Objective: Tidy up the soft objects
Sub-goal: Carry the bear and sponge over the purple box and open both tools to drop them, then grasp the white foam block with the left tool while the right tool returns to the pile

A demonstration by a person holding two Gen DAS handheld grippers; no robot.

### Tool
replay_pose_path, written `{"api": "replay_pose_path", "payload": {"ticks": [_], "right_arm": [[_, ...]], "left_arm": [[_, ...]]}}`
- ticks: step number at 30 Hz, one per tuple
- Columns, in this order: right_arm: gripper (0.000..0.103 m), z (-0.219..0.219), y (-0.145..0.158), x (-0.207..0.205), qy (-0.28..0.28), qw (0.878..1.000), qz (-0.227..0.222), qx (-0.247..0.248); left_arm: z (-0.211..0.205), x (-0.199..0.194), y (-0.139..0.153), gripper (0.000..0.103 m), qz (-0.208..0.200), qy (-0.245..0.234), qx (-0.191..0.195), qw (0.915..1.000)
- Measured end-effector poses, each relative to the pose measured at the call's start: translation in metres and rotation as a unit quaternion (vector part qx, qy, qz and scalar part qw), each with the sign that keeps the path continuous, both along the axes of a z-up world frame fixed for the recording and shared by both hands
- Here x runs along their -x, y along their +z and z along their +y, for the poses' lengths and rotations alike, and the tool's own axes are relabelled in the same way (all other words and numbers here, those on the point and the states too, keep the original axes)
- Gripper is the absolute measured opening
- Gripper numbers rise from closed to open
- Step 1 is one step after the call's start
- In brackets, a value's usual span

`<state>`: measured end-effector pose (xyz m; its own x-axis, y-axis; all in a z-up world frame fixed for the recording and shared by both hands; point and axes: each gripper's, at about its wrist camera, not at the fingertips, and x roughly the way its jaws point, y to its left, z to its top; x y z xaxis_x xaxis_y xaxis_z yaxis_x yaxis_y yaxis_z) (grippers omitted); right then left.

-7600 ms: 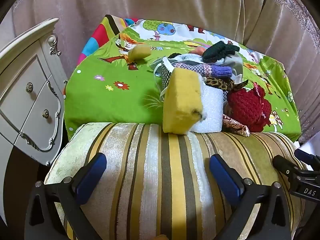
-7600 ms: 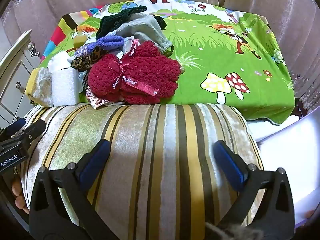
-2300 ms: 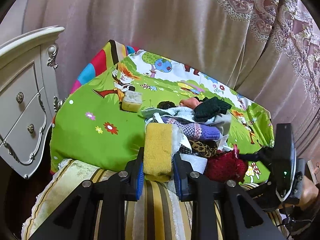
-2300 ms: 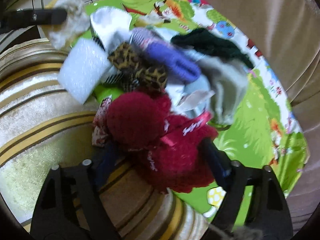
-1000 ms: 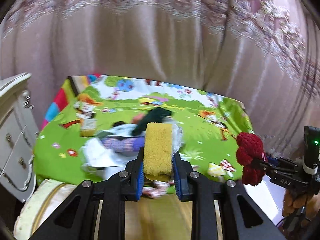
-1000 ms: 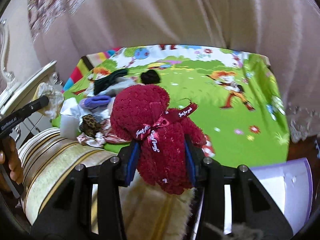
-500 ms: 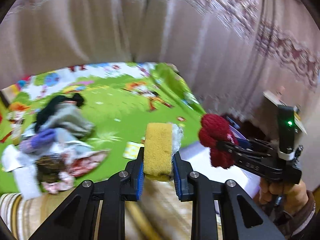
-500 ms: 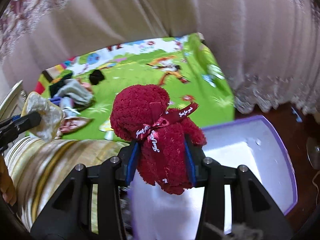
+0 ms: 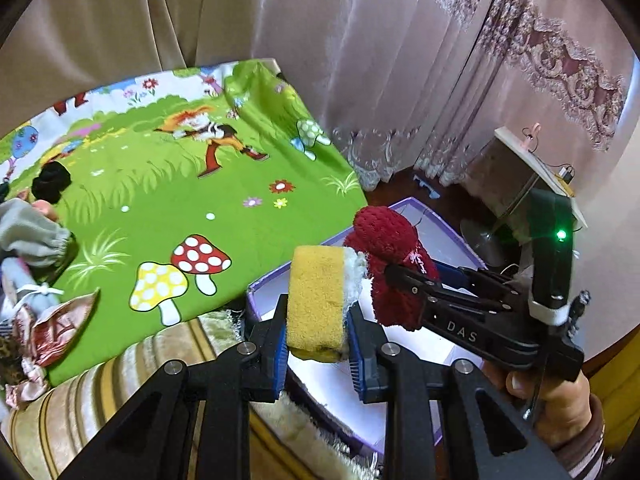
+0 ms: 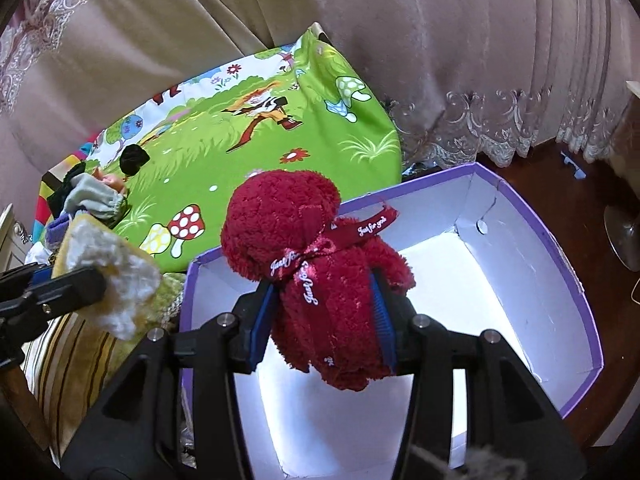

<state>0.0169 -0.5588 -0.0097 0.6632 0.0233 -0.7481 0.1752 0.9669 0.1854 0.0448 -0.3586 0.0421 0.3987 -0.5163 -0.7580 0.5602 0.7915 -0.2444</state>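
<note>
A yellow sponge (image 9: 316, 300) with a white fluffy side sits between the pads of my left gripper (image 9: 318, 336), which is shut on it above the near corner of a purple-edged white box (image 10: 532, 216). In the right wrist view the sponge (image 10: 108, 268) shows at the left, beside that box. My right gripper (image 10: 324, 320) holds a dark red plush toy (image 10: 312, 264) with a ribbon over the box's white inside. Its jaws are opening a little while the pads still touch the toy's sides. Nothing lies on the part of the box floor that shows.
A green cartoon cloth (image 9: 200, 200) covers the surface behind the box. A heap of socks and fabric scraps (image 9: 32, 240) lies at its left end. A striped cushion (image 9: 120, 392) runs along the near edge. Curtains hang behind, and dark wooden floor (image 10: 592, 184) shows at the right.
Both grippers have swung right, away from the heap and down over the box. The red toy now hangs above the box's inside, and the right jaws stand slightly wider.
</note>
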Motion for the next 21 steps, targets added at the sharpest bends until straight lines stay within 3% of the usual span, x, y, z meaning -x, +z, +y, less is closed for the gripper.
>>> {"api": "replay_pose_path", "payload": {"ticks": [3, 8, 21], "right_arm": [[0.05, 0.0, -0.004, -0.007, 0.003, 1.0, 0.002, 0.0], [0.053, 0.003, -0.011, -0.016, 0.009, 1.0, 0.009, -0.002], [0.059, 0.006, -0.009, -0.01, 0.011, 1.0, 0.016, -0.001]], "left_arm": [[-0.007, -0.01, -0.009, 0.031, 0.015, 0.003, -0.009, 0.9998], [-0.003, -0.019, -0.017, 0.058, 0.03, 0.027, -0.017, 0.999], [0.024, -0.02, -0.014, 0.059, 0.032, 0.072, 0.0, 0.9969]]}}
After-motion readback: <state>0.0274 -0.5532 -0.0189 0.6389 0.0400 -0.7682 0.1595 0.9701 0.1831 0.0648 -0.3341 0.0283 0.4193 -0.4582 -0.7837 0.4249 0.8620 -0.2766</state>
